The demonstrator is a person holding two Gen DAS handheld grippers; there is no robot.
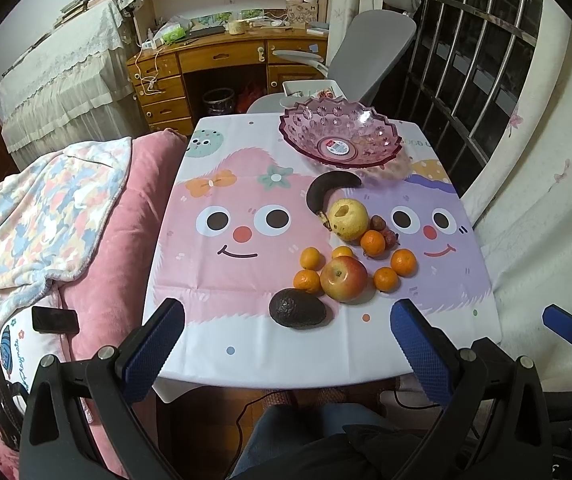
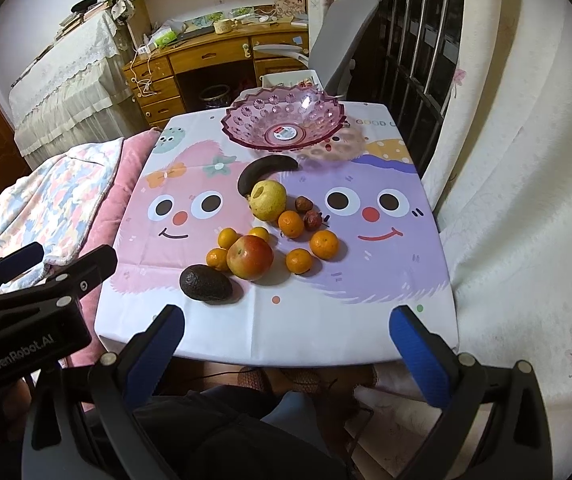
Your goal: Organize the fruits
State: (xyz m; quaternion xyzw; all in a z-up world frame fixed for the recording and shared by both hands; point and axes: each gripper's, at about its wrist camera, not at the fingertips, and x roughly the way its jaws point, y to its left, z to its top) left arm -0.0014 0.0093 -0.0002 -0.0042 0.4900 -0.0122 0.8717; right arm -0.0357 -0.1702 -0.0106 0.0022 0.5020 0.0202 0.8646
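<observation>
Hovering at the near edge of the surface, the left gripper and right gripper both have their blue-padded fingers spread wide, holding nothing. A pink glass bowl sits empty at the far end. Fruit lies loose on the cartoon tablecloth between bowl and grippers: a dark avocado nearest, a red apple just beside it, five mandarins scattered around the apple, a yellow pear behind them touching a blackened banana, and two small reddish lychees just right of the pear. A pink quilt lies left of the surface.
</observation>
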